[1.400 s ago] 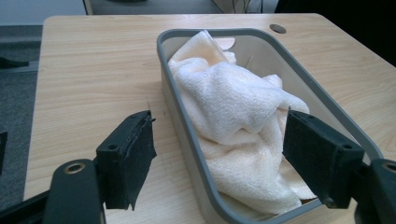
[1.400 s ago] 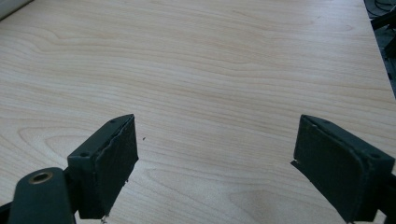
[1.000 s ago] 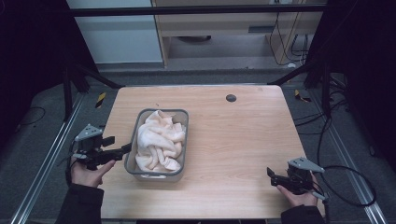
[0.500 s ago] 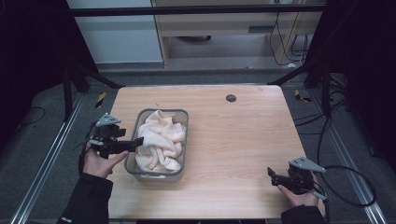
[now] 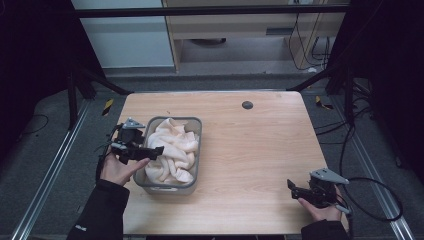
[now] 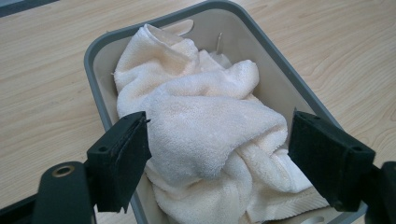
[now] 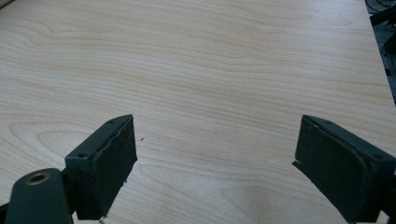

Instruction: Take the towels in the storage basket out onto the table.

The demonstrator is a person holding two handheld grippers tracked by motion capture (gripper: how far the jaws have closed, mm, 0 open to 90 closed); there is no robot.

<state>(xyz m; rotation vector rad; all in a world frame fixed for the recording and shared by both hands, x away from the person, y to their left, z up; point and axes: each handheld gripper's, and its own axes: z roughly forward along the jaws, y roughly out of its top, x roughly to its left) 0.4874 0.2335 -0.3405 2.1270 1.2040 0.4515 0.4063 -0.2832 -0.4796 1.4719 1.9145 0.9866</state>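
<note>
Here, left gripper (image 6: 217, 161) with jaws wide over the cream towel (image 6: 205, 135) in the grey bin (image 5: 196, 150), right gripper (image 7: 217, 163) wide too, above bare wooden table (image 5: 260, 145).

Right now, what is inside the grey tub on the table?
The grey tub holds a crumpled cream towel that fills most of it. Whatever lies under the towel, including the tub's bottom, is covered. The open left gripper hovers above the towel.
</note>
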